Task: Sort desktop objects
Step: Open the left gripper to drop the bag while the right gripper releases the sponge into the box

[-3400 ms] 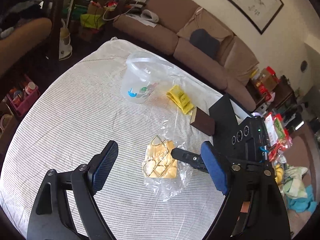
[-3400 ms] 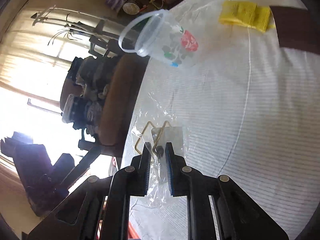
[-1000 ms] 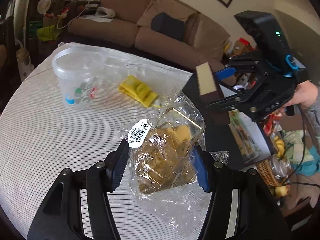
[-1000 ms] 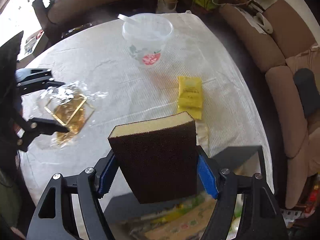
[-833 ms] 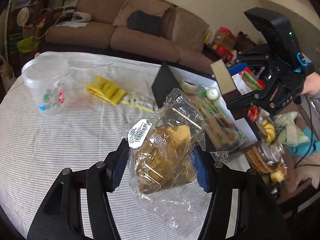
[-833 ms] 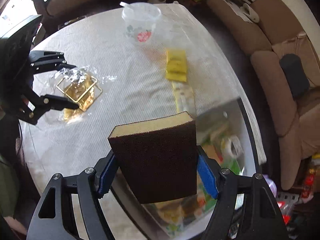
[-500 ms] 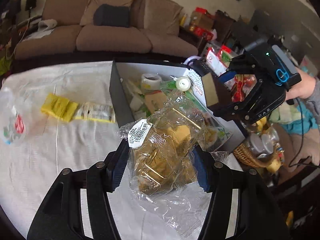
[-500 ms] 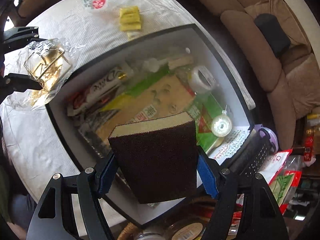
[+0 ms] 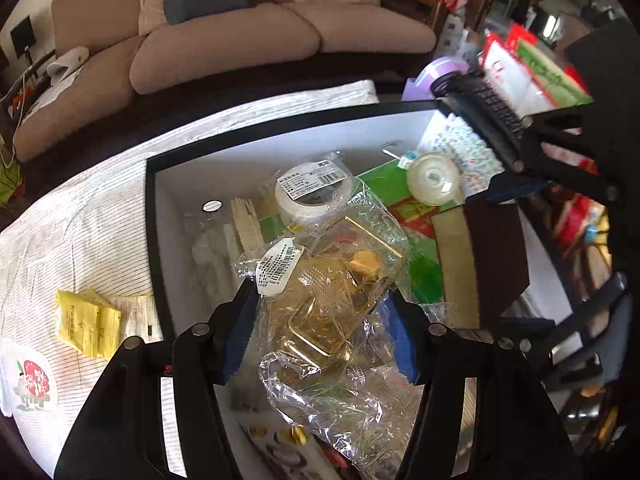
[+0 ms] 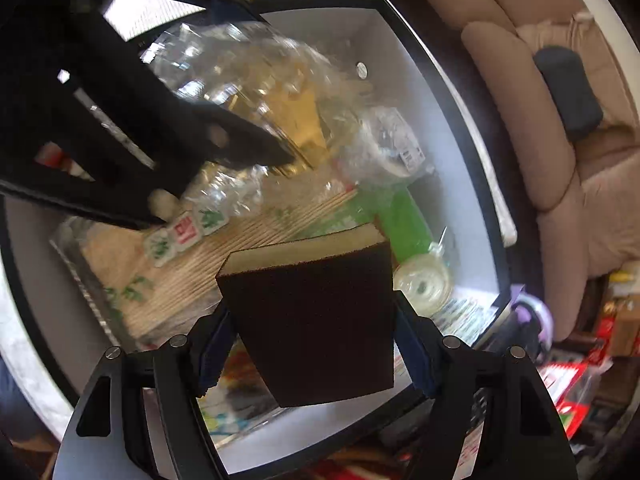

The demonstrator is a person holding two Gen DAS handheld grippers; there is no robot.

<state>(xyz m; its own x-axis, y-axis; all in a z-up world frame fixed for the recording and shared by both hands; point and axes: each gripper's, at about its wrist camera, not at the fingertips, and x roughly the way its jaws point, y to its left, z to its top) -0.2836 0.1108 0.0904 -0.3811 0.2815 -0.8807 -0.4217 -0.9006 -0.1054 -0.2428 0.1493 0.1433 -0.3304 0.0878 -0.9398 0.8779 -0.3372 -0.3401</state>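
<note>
Brown sponge [image 10: 316, 320] with tan edge in right claw [image 10: 316, 344] above box [image 10: 452, 92]

Each claw [image 9: 322, 336] [image 10: 316, 344] is black, silver-screwed, its fingers [image 9: 236, 332] blue-padded.

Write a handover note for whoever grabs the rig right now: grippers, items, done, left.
Left gripper: shut on the clear bag of gold clips, held over the open box.
Right gripper: shut on the brown sponge, also over the box.
Already in the box: tape rolls and packets.
Not yet released: both held items.
Left on the tablecloth: yellow packets and the plastic cup beside the box.
</note>
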